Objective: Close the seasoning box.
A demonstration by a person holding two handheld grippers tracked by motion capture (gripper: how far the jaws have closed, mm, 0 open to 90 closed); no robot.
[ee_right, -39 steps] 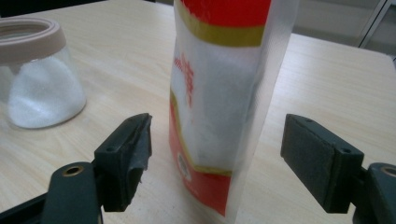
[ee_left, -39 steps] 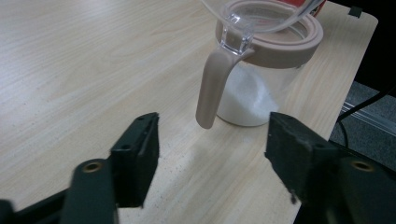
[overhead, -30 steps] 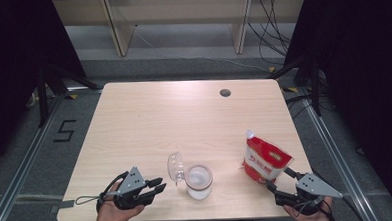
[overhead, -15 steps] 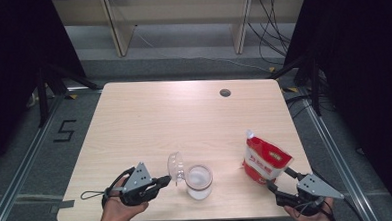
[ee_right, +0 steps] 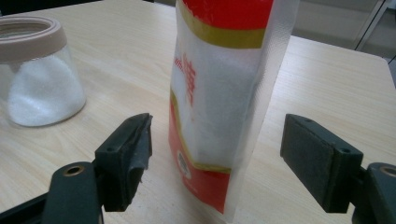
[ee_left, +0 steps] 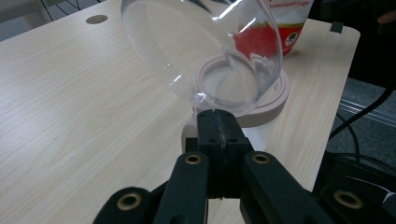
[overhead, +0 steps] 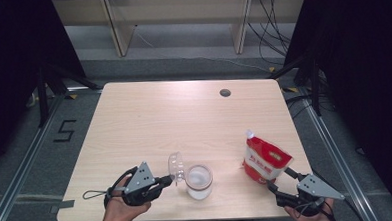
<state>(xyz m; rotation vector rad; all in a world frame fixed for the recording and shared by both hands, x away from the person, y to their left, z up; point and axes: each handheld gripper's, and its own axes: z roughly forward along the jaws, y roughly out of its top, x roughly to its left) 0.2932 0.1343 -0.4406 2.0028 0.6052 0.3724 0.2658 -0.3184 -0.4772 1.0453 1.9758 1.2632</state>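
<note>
The bench (overhead: 149, 122) is the biggest thing here, a pale wood top with a small dark round hole (overhead: 225, 92) near its far edge. The things all sit close to the near edge, where the person's hands come in.

Next in size is the red and white bag (overhead: 264, 160) of sugar. It stands upright on the right part of the bench, a little way right of the jar. The right gripper (overhead: 279, 192) is just in front of it, on the near side. In the right gripper view the bag (ee_right: 219, 93) stands between the two black jaws, and there is a clear gap on each side (so nothing is being squeezed). That gripper (ee_right: 217, 163) is spread wide and holds nothing.

Then comes the jar (overhead: 198, 181), a clear glass one with a pale pinkish rim and white grains inside. It sits near the middle of the near edge. From the right gripper view the jar (ee_right: 35, 74) shows off to the side, with the white grains heaped in its bottom.

Smaller is the clear lid (overhead: 176, 166), a see-through dome. It tips up on edge just left of the jar's mouth. In the left gripper view the lid (ee_left: 205, 46) leans above the jar's rim.

The left gripper (ee_left: 217, 122) is pressed closed on the lid's bottom edge, pinching it tight. From above, that gripper (overhead: 170, 179) sits just left of the jar.
</note>
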